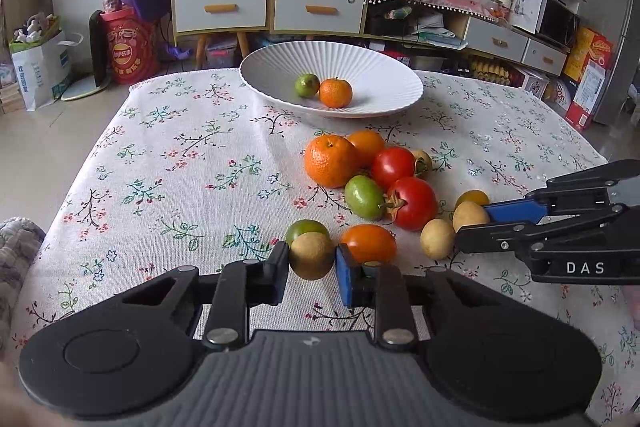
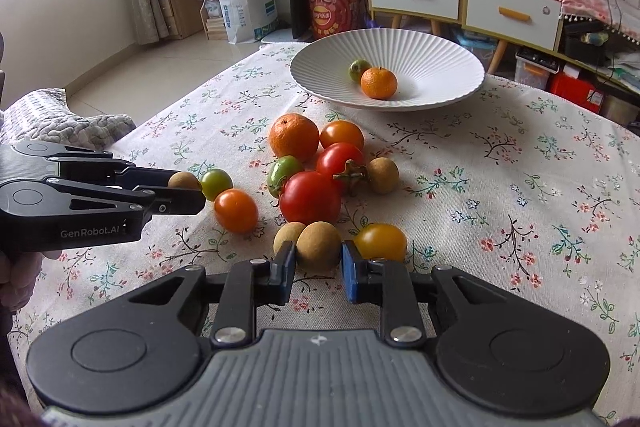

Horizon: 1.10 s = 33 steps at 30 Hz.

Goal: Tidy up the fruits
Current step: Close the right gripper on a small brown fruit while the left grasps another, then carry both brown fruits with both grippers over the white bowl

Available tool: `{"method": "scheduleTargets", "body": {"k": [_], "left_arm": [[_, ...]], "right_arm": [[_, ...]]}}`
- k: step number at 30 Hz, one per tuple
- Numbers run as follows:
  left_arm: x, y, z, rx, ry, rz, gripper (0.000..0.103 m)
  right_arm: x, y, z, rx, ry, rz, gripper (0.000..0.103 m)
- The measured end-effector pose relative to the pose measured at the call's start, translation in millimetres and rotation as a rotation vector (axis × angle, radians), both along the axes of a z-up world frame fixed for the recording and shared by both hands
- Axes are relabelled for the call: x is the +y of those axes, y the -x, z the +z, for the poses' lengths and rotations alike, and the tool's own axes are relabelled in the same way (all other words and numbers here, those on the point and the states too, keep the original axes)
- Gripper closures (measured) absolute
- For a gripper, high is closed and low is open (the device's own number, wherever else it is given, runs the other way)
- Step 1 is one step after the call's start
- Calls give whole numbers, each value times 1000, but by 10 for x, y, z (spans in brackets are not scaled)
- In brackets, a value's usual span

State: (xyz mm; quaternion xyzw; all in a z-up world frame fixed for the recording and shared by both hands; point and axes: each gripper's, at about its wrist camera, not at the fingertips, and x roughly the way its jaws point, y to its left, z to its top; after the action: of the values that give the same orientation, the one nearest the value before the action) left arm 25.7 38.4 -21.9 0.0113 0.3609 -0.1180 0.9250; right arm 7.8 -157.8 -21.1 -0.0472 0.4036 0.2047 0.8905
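Hand only in right wrist view

We see open flowered tabletop along the whole left side, bare from the near edge up to the white bowl, so a tool could pass there freely. On the right, a tight cluster of fruit blocks the direct way to the bowl, its pieces touching one another. Between cluster and bowl lies a narrow bare strip. Inside the bowl, a tangerine and a green fruit sit near the middle, leaving its right half free.
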Motion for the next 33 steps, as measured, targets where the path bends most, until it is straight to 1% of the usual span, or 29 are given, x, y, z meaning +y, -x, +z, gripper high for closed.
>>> {"method": "scheduleTargets", "body": {"k": [9, 17, 21, 27, 33], "left_arm": [[-80, -132, 118, 1, 16, 11, 91], [-183, -239, 267, -41, 35, 24, 91], [-253, -360, 337, -55, 44, 45, 91], [-305, -592, 363, -44, 61, 92, 91], [-330, -774, 352, -52, 82, 116, 91]], "right_arm": [[44, -134, 142, -28, -20, -27, 81], [43, -317, 284, -52, -41, -69, 81], [13, -446, 339, -67, -52, -100, 81], [-46, -660, 383, -84, -80, -167, 81], [-110, -878, 354, -80, -119, -218, 81]]}}
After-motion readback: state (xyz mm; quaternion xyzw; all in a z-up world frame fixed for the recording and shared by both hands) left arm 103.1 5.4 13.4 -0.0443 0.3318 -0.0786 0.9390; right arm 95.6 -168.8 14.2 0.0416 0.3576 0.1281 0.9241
